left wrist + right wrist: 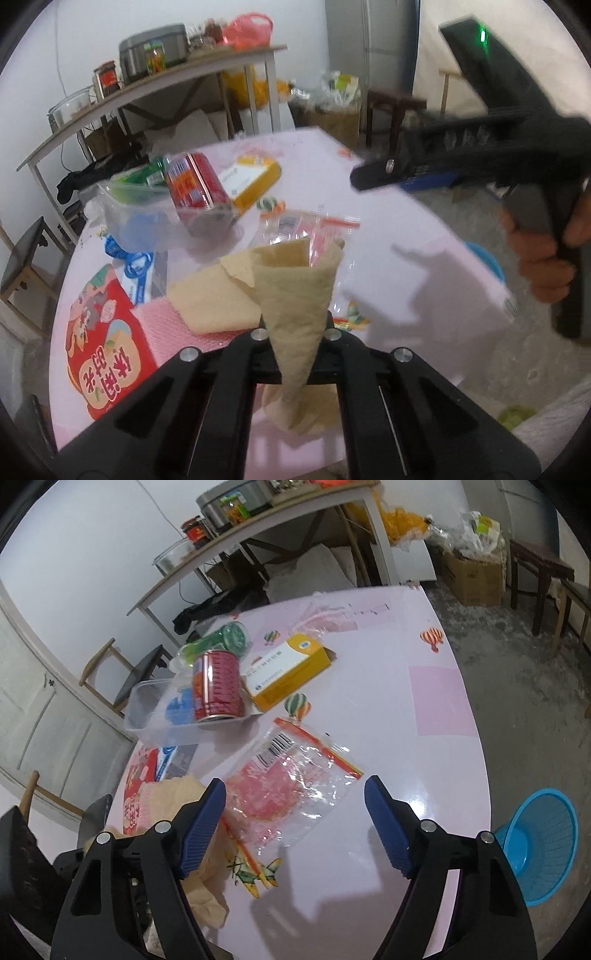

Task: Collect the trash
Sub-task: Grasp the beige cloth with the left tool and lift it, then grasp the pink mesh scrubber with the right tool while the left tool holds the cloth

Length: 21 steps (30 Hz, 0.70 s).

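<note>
Left gripper (295,332) clamped on tan paper (295,295), lifted for binning. Right gripper (295,823) wide, empty, astride clear plastic bag (291,775) flat on desk (424,738); probably next pickup. Blue basket (539,842) on floor beyond its right finger.

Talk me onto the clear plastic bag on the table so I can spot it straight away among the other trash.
Start at the pink table, then find the red can lying in a clear tray with the yellow box beside it. Nearer the camera than both, the clear plastic bag lies flat between the open blue fingers of the right gripper. Only it is see-through, with a barcode, an orange strip and pink inside.
</note>
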Each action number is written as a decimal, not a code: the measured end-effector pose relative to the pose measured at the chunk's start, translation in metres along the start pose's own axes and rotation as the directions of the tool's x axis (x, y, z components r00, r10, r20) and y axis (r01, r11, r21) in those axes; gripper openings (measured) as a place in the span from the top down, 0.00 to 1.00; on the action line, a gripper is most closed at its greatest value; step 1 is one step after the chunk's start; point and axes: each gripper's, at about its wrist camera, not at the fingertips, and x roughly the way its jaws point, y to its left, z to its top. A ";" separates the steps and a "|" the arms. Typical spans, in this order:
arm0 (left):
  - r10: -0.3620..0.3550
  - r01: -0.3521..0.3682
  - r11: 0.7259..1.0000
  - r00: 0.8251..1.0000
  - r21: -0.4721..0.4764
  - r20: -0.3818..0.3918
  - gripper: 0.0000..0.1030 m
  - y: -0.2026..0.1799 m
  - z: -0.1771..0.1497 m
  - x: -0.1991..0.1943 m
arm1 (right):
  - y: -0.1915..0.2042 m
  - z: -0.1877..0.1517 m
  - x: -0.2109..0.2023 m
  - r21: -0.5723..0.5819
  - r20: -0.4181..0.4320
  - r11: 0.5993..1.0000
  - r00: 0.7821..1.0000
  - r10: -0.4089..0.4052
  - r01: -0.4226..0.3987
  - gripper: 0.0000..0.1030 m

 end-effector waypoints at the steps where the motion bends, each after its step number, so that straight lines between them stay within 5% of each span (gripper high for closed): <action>1: -0.009 0.009 1.000 0.999 -0.012 0.037 1.00 0.002 0.002 -0.010 | 0.003 0.000 -0.003 -0.004 0.007 1.000 1.000 -0.001 0.001 0.26; 5: -0.040 0.048 0.998 0.987 -0.048 0.154 1.00 0.010 0.005 -0.042 | 0.012 0.000 -0.016 0.003 0.040 1.000 0.999 0.005 -0.005 0.27; 12: -0.065 0.103 0.982 0.970 -0.156 0.235 1.00 0.041 -0.007 -0.080 | 0.032 -0.011 -0.037 -0.007 0.088 1.000 0.996 -0.003 0.004 0.27; 21: -0.126 0.222 0.885 0.960 -0.410 0.249 1.00 0.102 -0.046 -0.101 | 0.059 -0.036 -0.029 -0.018 0.046 0.999 0.998 0.033 -0.032 0.27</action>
